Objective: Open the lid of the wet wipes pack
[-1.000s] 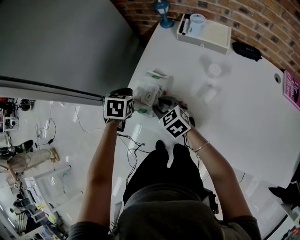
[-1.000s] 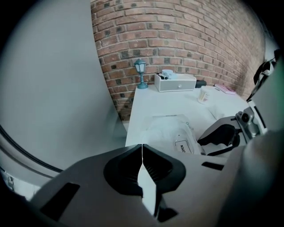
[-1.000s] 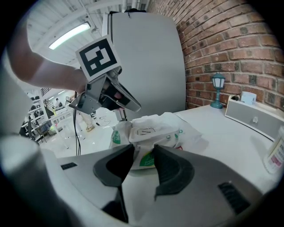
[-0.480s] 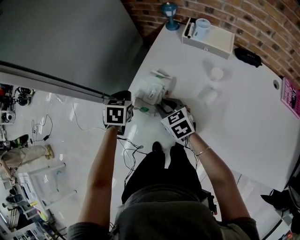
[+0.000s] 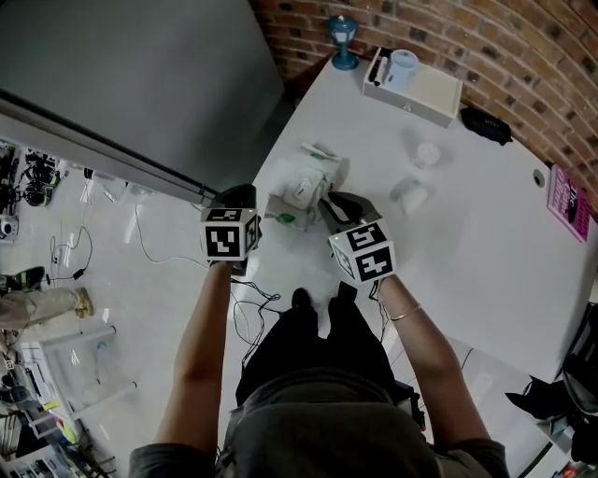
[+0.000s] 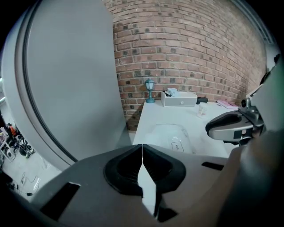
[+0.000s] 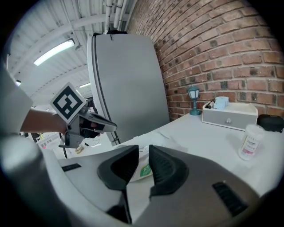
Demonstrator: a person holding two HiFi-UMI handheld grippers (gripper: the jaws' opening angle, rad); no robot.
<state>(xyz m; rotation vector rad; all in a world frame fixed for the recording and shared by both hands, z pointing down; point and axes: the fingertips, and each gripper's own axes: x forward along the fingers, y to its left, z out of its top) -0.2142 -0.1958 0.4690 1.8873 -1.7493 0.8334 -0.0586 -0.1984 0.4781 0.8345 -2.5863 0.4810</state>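
One wet wipes pack between left gripper and closing right gripper; beyond, one lamp, one box.

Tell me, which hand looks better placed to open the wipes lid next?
Probably the right. The right gripper has its jaws apart and closing, with the wet wipes pack showing between them; the left gripper is shut.

wet wipes pack label unreadable; no legible text.

A lab or workshop, I'd say: bare brick wall past the jaws, ceiling pipes, strip light, cables across the floor.
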